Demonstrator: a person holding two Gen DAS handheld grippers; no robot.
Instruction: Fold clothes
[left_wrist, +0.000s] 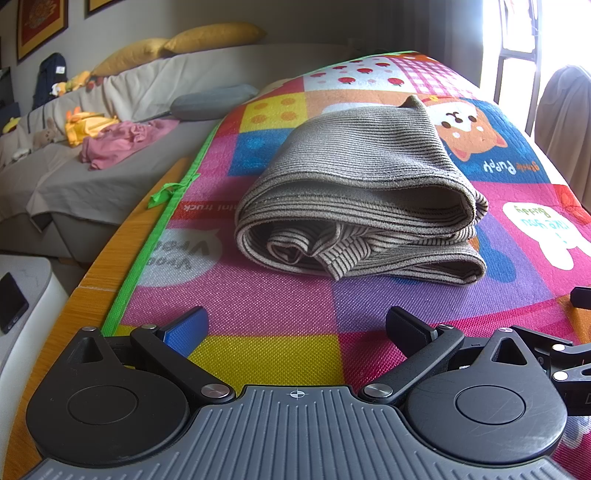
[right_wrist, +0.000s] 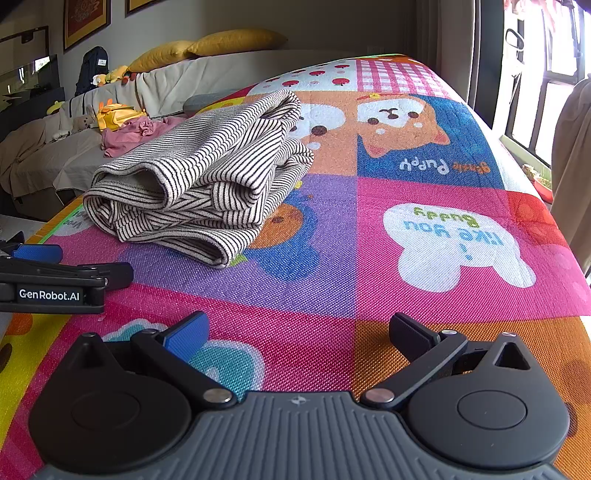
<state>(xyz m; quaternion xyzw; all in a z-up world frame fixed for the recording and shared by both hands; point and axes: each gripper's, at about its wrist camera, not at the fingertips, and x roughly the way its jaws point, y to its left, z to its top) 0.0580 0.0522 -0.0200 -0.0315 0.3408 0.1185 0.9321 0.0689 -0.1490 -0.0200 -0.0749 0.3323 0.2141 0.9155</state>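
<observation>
A striped beige-and-black garment lies folded in a thick bundle on the colourful cartoon mat. It also shows in the right wrist view, to the left. My left gripper is open and empty, low over the mat, a short way in front of the bundle. My right gripper is open and empty, low over the mat, to the right of the bundle. The left gripper's side shows at the left edge of the right wrist view.
The mat covers a wooden table whose left edge is close. Beyond it stands a grey sofa with yellow cushions, pink clothes and toys. A window is at the right.
</observation>
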